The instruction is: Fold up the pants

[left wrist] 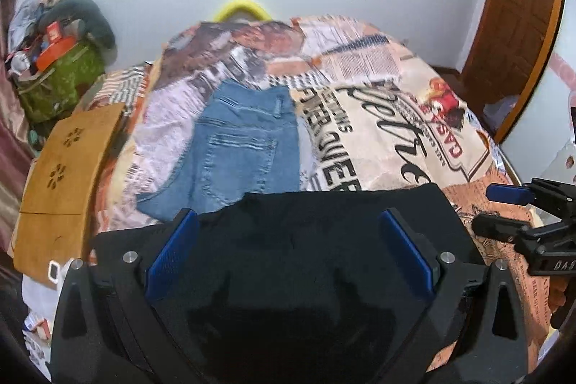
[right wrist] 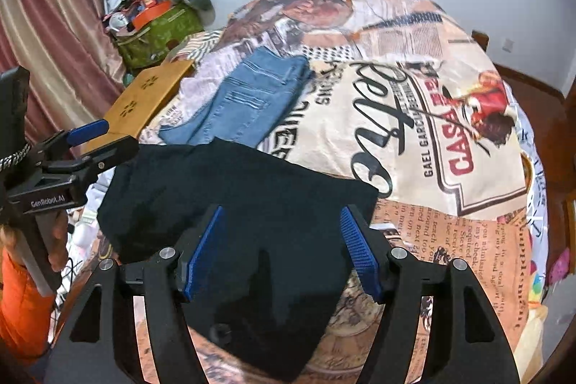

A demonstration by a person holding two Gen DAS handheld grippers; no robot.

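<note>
Right view alone shows orange sleeve (right wrist: 18,297). Both claws, left claw (left wrist: 288,233) and right claw (right wrist: 282,229), spread wide, empty, above black pants (right wrist: 230,204). Folded jeans (left wrist: 244,143) beyond on bed (right wrist: 450,233).

Take the bed (right wrist: 414,117) as your landmark. On it, nearest you, lie the folded pants (right wrist: 237,204); just beyond them, touching their far edge, lie the jeans (right wrist: 248,99). A wooden board (right wrist: 144,99) rests at the bed's left edge, beside the jeans. Farther left, off the bed's far corner, stands a bag (right wrist: 158,31) with clutter piled on it. Your left gripper (left wrist: 288,251) and right gripper (right wrist: 282,251) each hang over the pants, the left one at their left side.
</note>
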